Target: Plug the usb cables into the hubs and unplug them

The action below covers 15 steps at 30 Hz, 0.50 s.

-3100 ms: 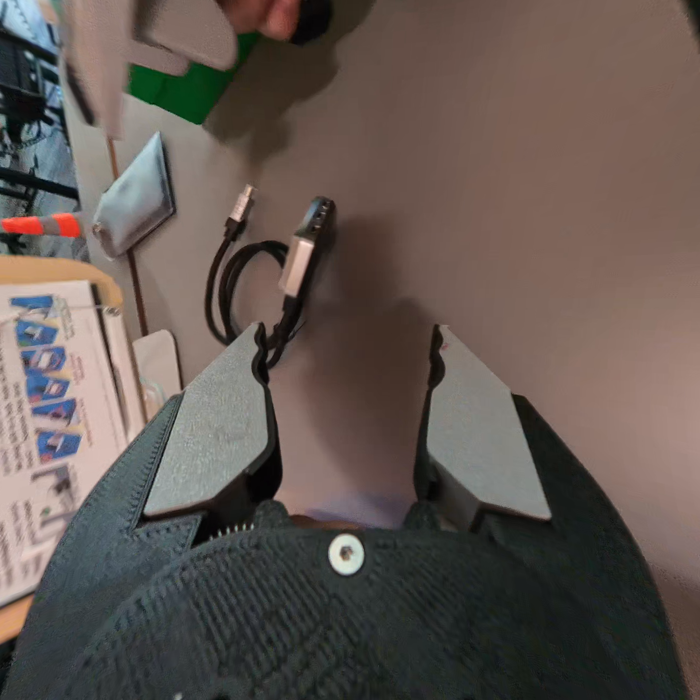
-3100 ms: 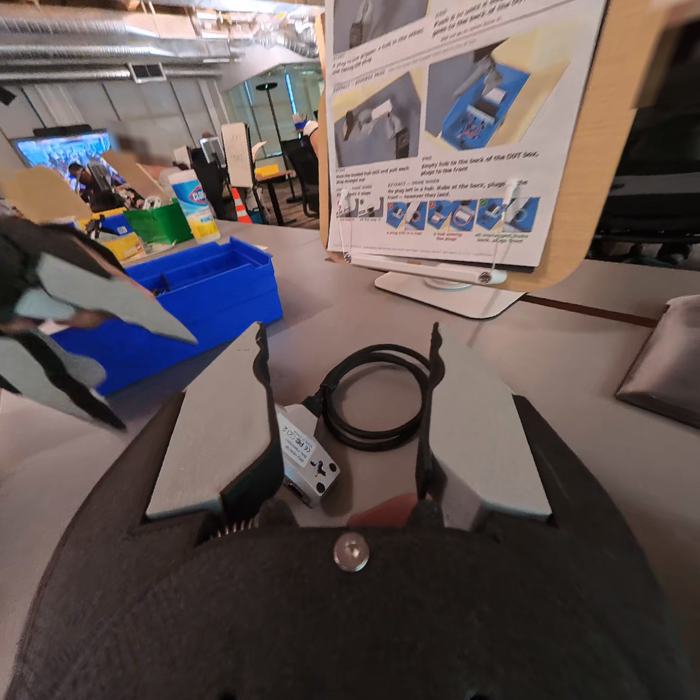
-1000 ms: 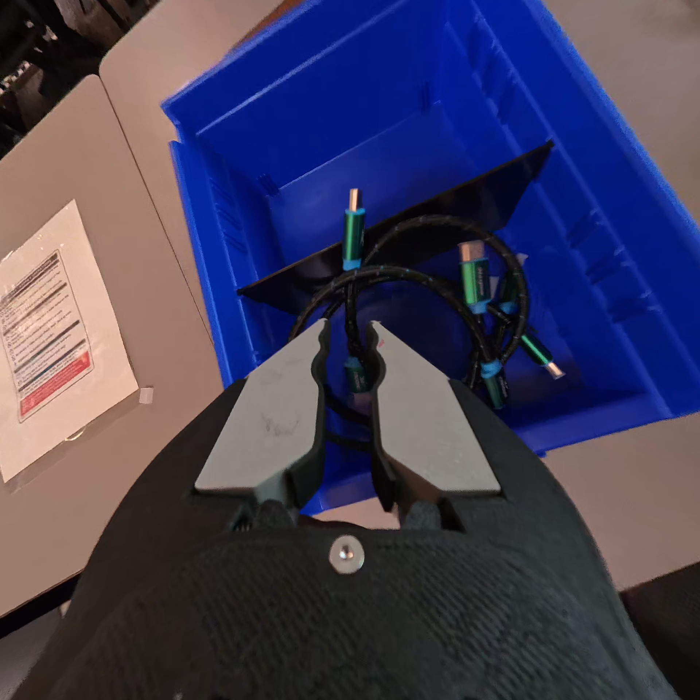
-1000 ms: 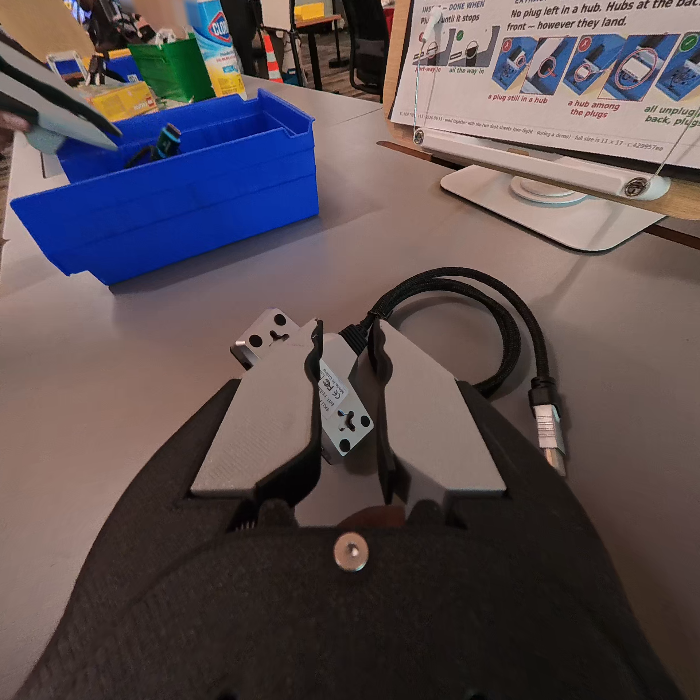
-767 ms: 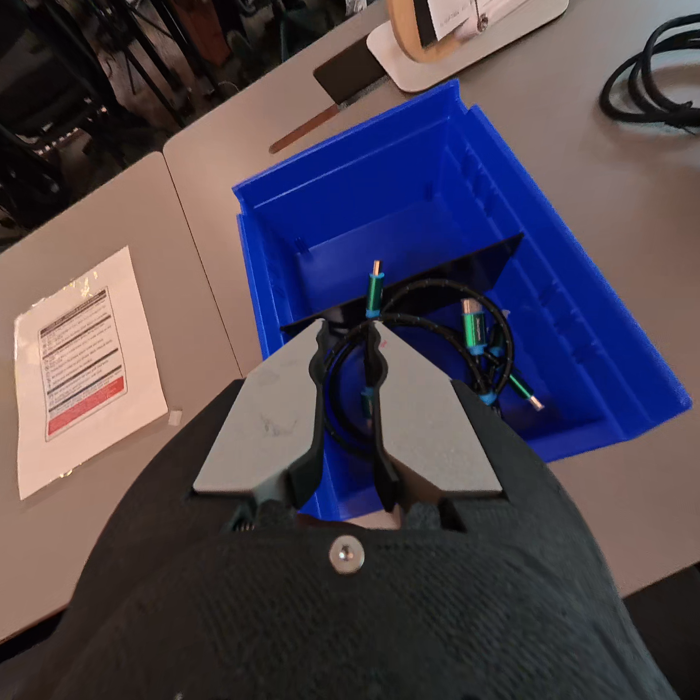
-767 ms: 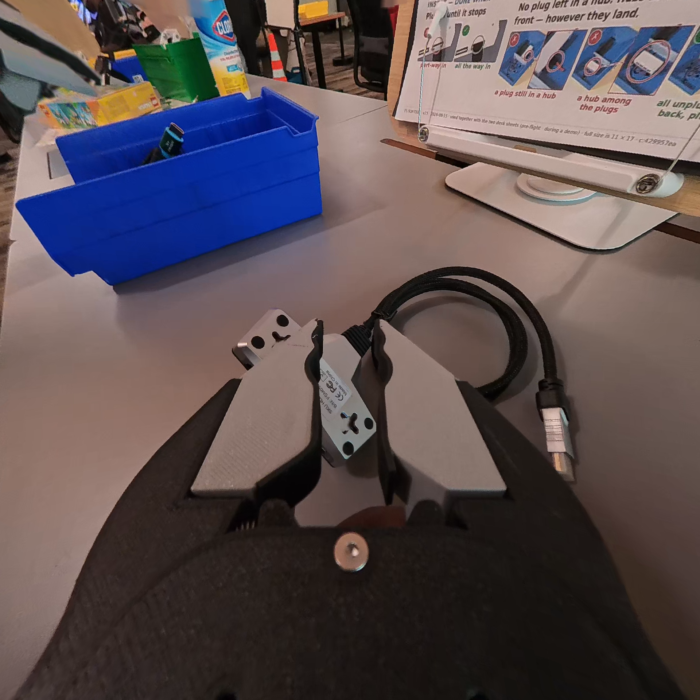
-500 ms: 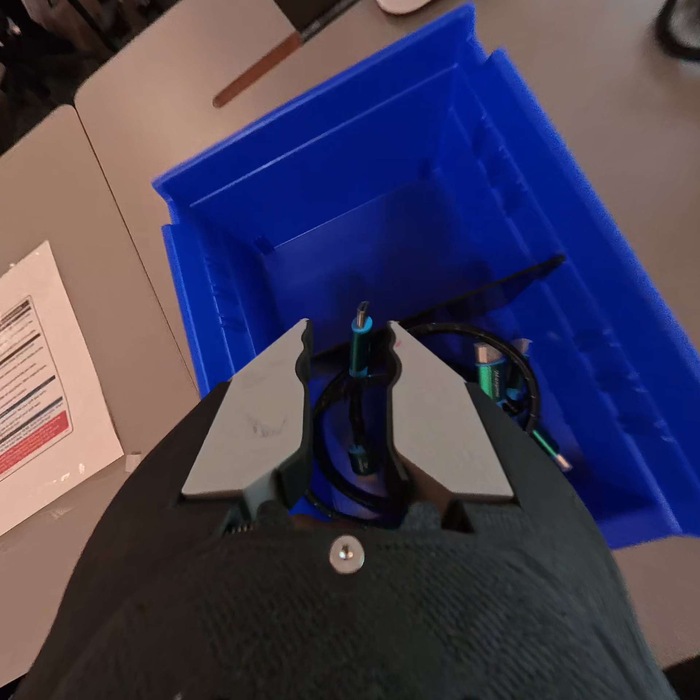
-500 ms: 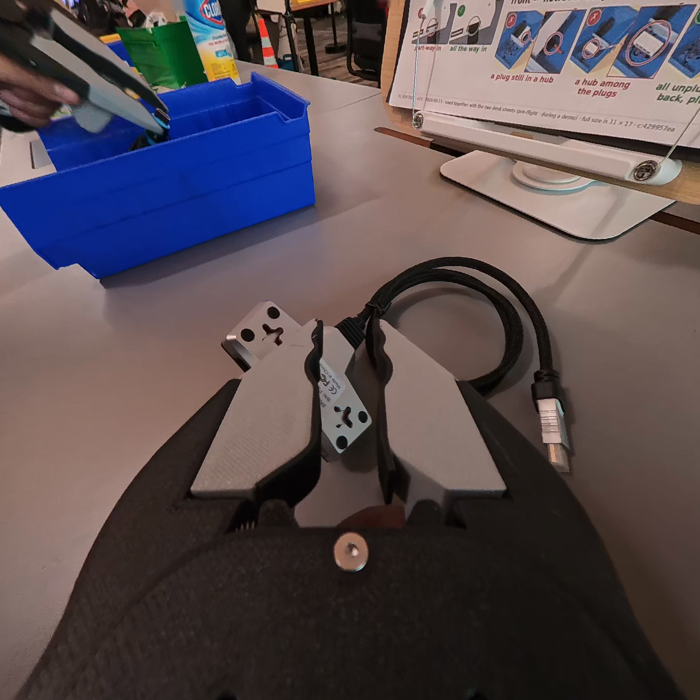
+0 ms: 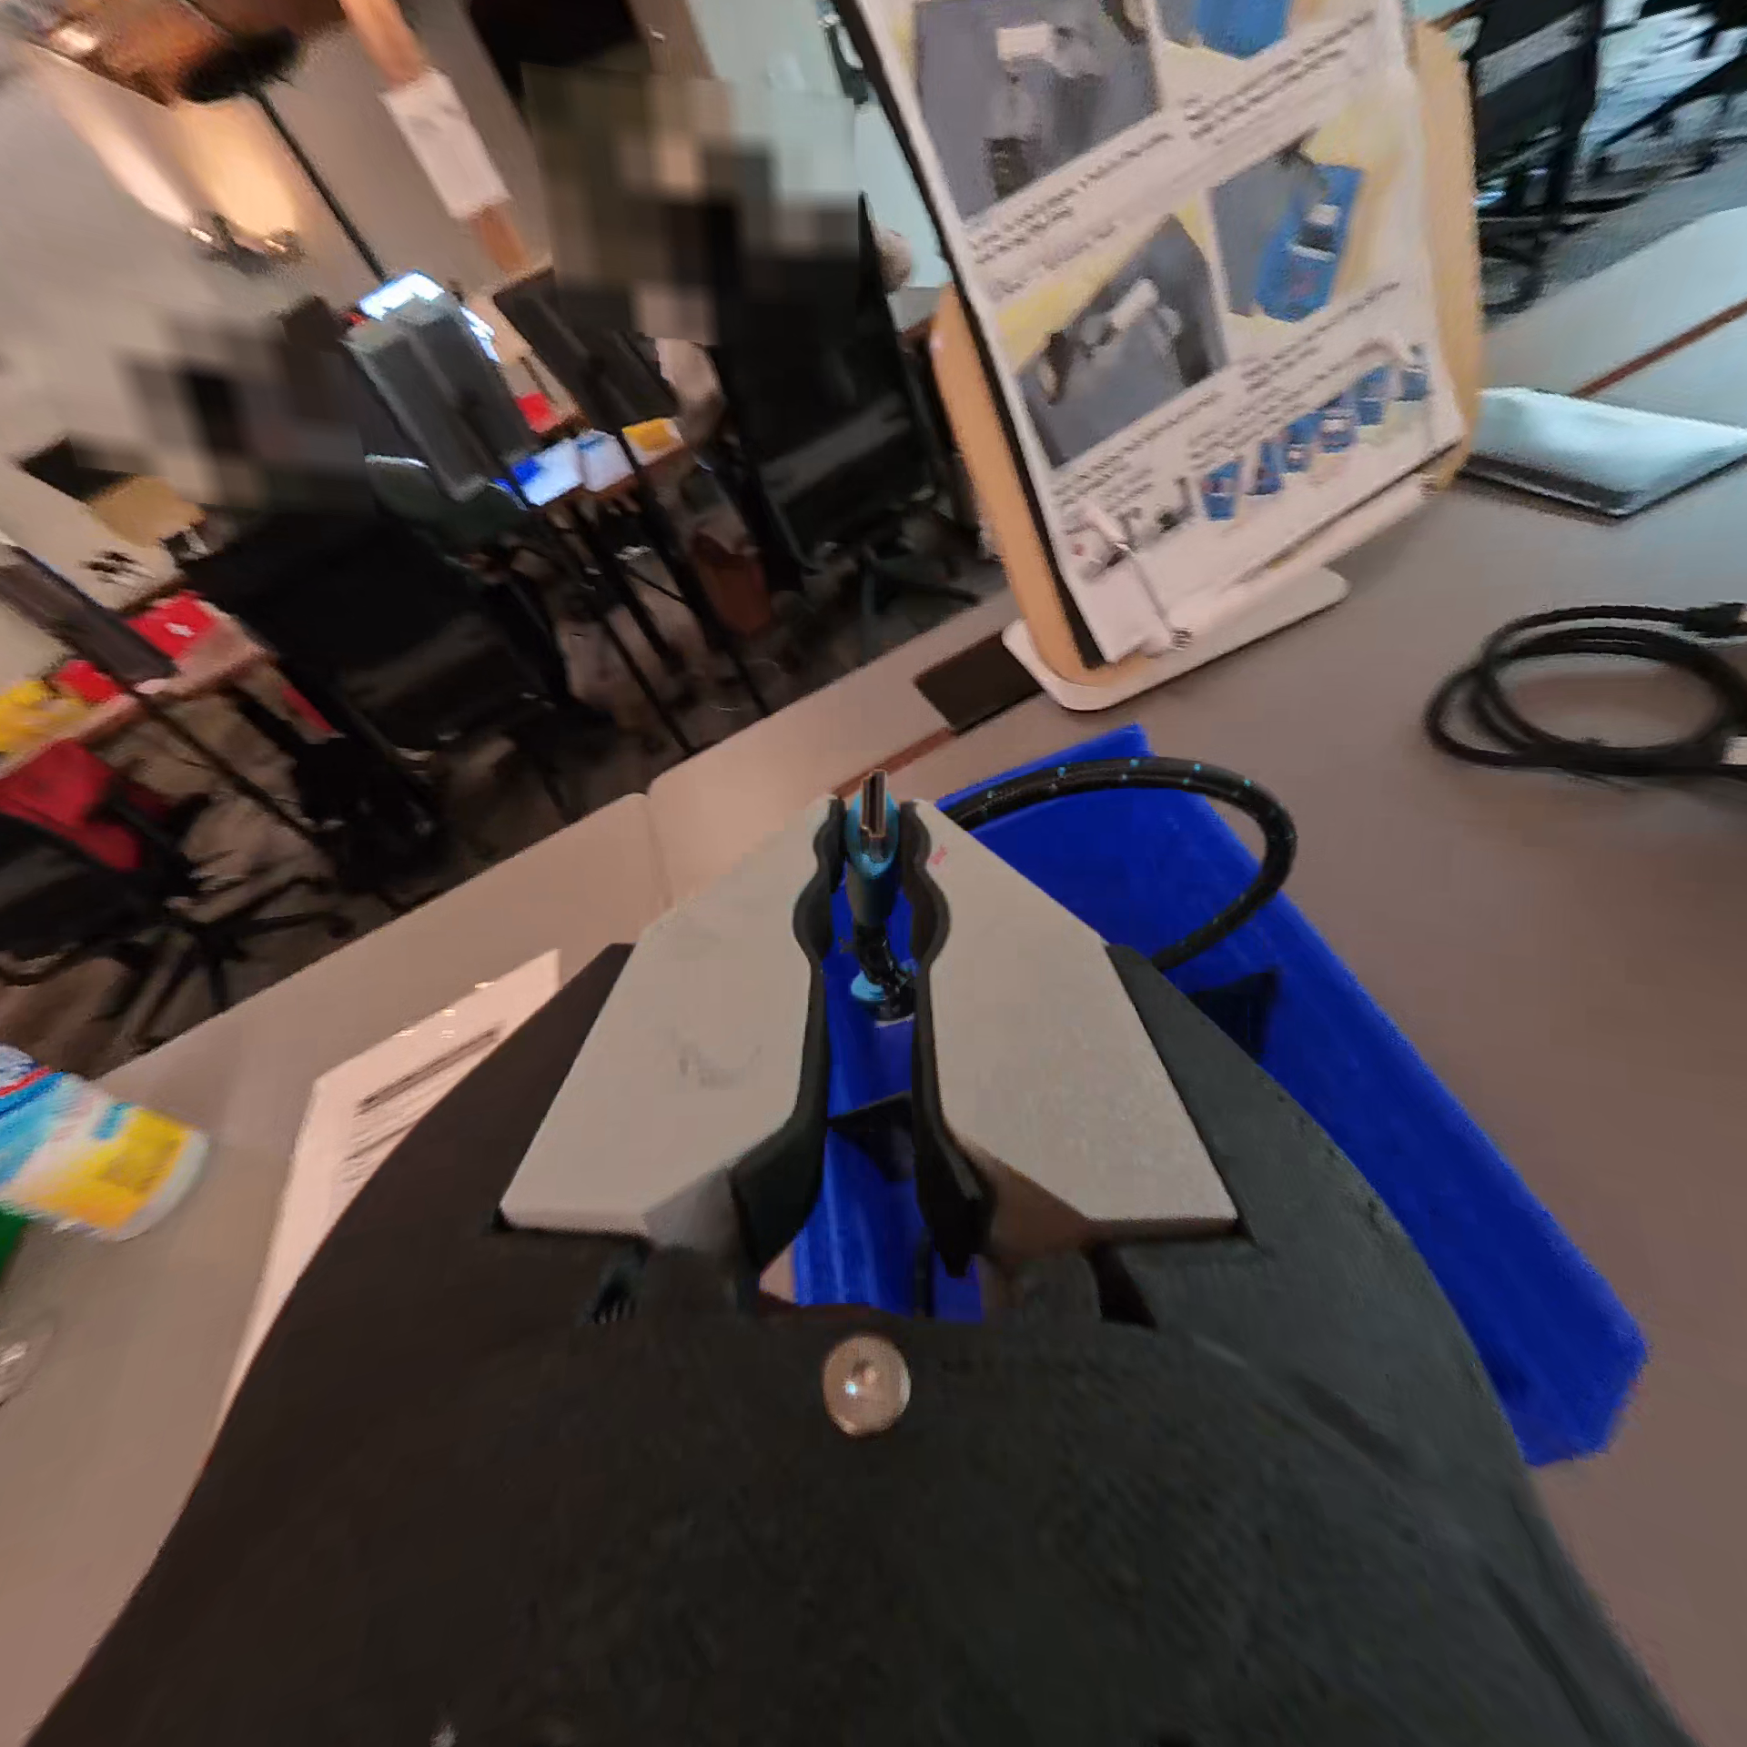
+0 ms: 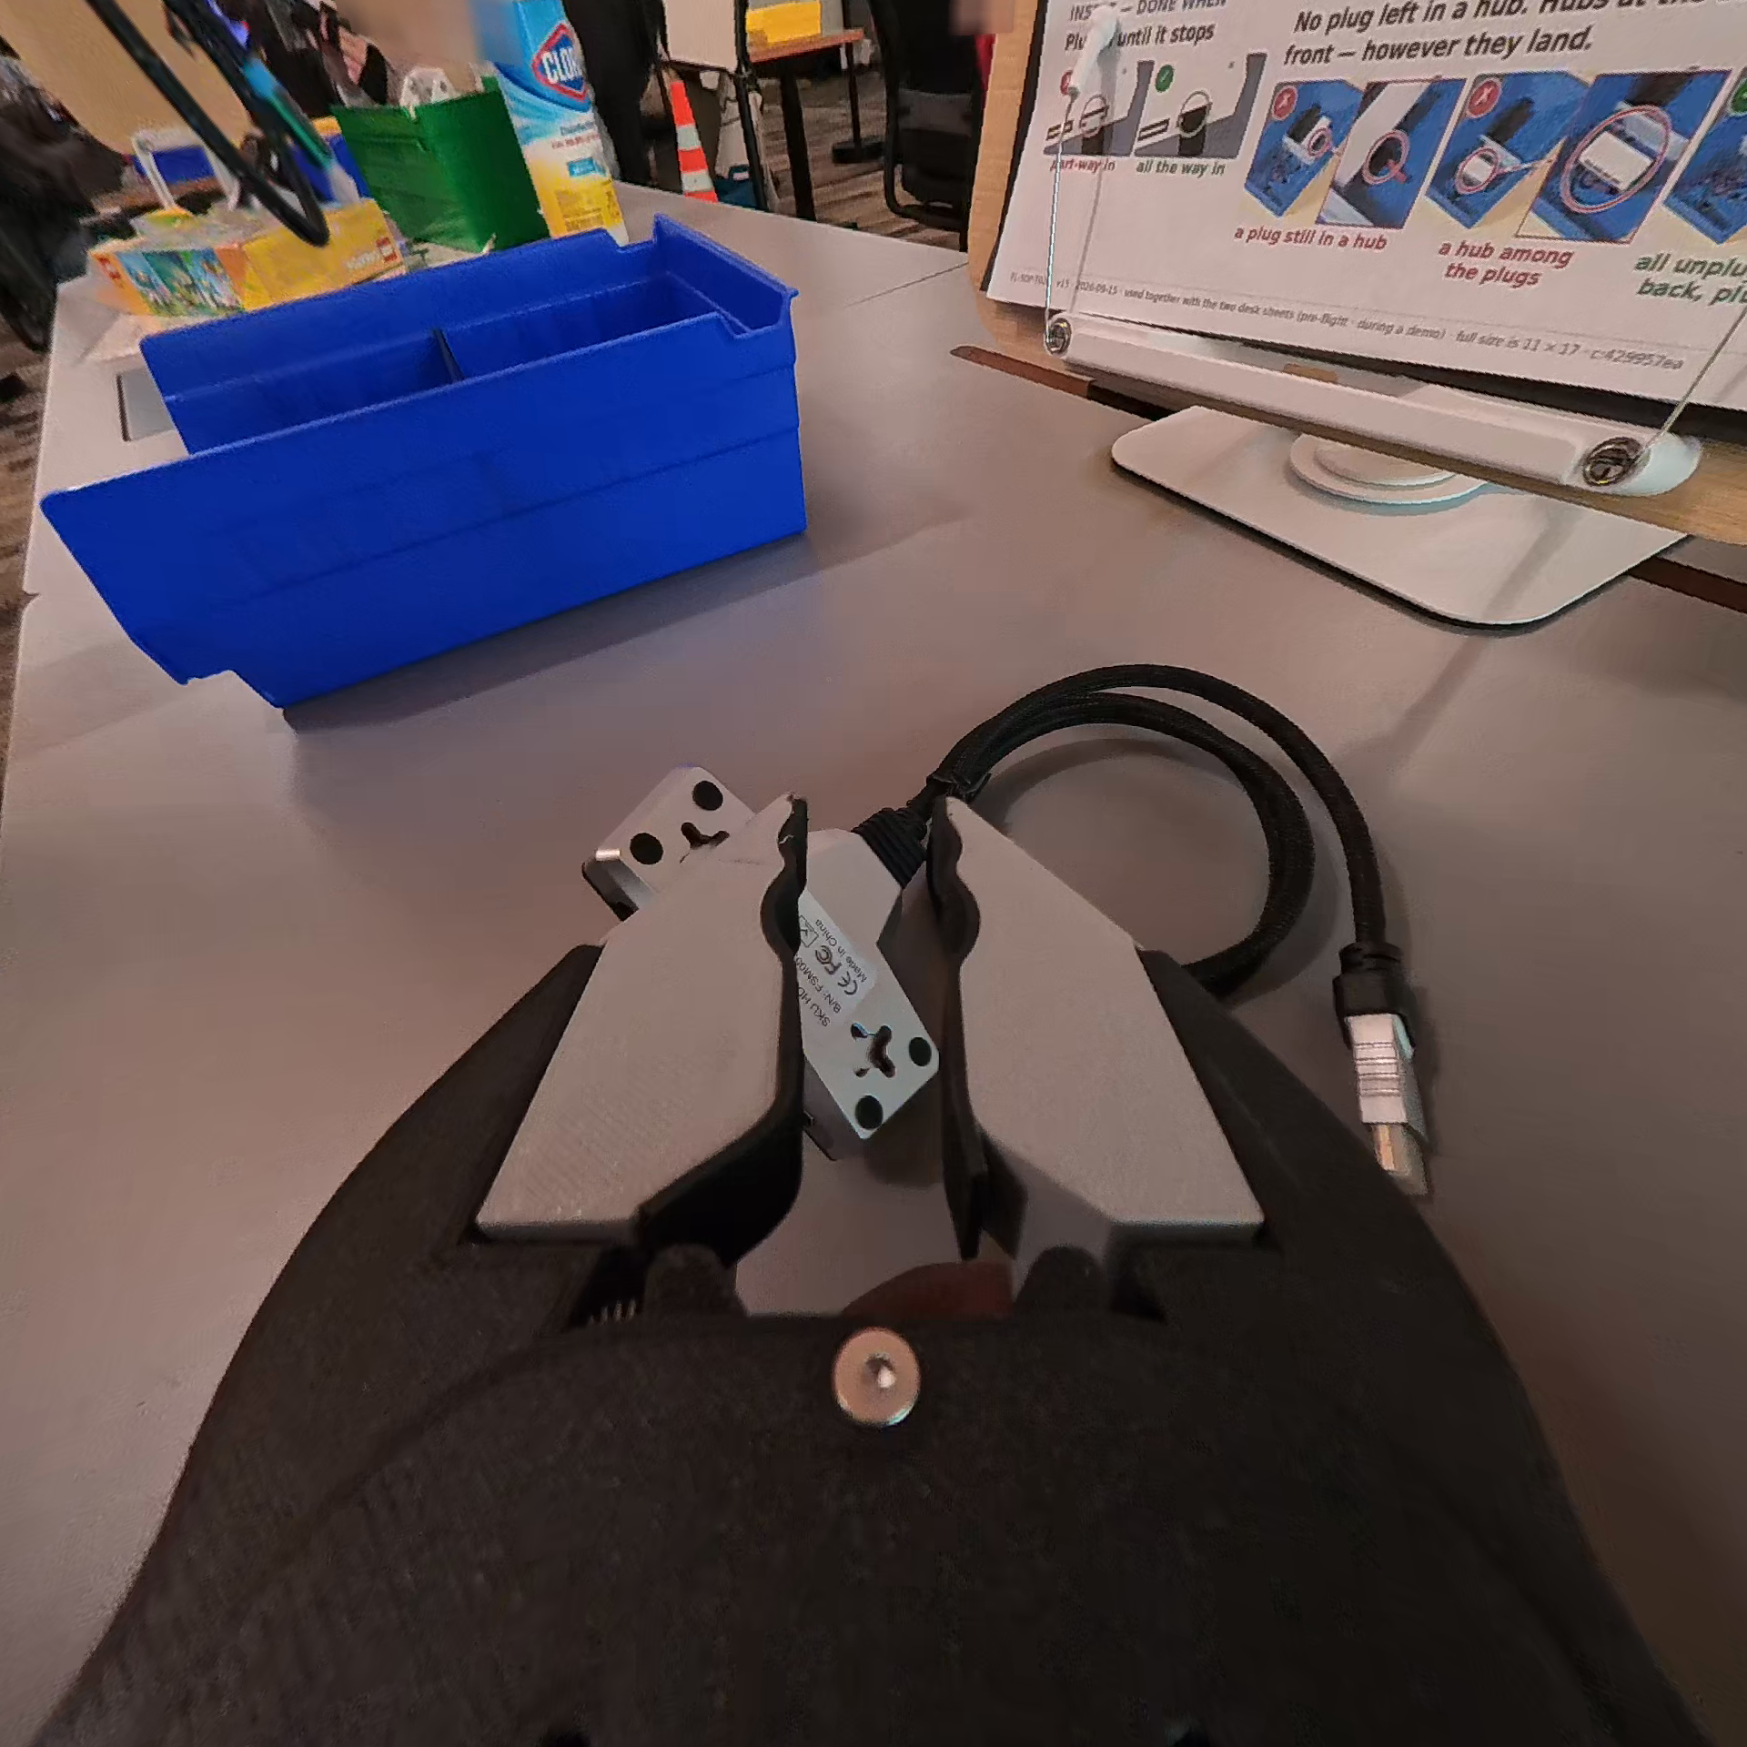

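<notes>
My left gripper (image 9: 872, 832) is shut on the blue-green plug (image 9: 868, 846) of a black braided cable (image 9: 1219, 832), held above the blue bin (image 9: 1399, 1115); the cable arcs to the right and down toward the bin. My right gripper (image 10: 865, 818) is shut on a silver hub (image 10: 851, 983) lying on the grey table (image 10: 378, 945). The hub's own black cable (image 10: 1257, 785) coils to the right and ends in a silver plug (image 10: 1385, 1097). In the right wrist view the blue bin (image 10: 454, 510) stands at the far left, and the lifted cable (image 10: 246, 123) hangs above it.
A poster board on a white stand (image 10: 1399, 492) stands at the far right; it also shows in the left wrist view (image 9: 1191, 321). A paper sheet (image 9: 397, 1097) lies left of the bin. A green bag (image 10: 444, 161), a wipes canister (image 10: 558, 113) and a yellow box (image 10: 246, 255) stand behind the bin. The gap from one gripper's tips to the other's is roughly 40 cm.
My left gripper has closed on the cable's plug and lifted it out of the bin, tilting up toward the room. My right gripper still holds the hub on the table.
</notes>
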{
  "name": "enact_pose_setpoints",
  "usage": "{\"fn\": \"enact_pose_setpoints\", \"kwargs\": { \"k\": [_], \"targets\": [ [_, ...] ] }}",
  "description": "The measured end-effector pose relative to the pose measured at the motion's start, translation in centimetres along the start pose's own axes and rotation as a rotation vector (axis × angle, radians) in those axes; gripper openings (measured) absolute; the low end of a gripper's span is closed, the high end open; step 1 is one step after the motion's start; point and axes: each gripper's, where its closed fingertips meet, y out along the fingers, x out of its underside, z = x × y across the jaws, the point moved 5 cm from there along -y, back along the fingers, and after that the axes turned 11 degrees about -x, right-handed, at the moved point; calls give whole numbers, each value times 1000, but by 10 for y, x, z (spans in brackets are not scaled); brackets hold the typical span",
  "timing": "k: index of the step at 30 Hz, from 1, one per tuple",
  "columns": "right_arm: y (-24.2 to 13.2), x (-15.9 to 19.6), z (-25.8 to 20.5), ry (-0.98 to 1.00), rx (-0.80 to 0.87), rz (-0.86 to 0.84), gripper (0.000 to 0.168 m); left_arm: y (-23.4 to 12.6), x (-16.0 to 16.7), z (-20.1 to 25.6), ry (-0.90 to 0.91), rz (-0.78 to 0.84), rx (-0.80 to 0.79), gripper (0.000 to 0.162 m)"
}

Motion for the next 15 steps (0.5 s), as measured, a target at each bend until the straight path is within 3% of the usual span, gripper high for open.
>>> {"fn": "enact_pose_setpoints", "kwargs": {
  "k": [7,15],
  "targets": [
    [0,-1,-1,-11,-14,12,30,-16,-26,24,-54,75,91,9],
    [-15,-25,-23,-57,-153,155,56,-15,-74,138,-68,196,368,9]
  ]
}}
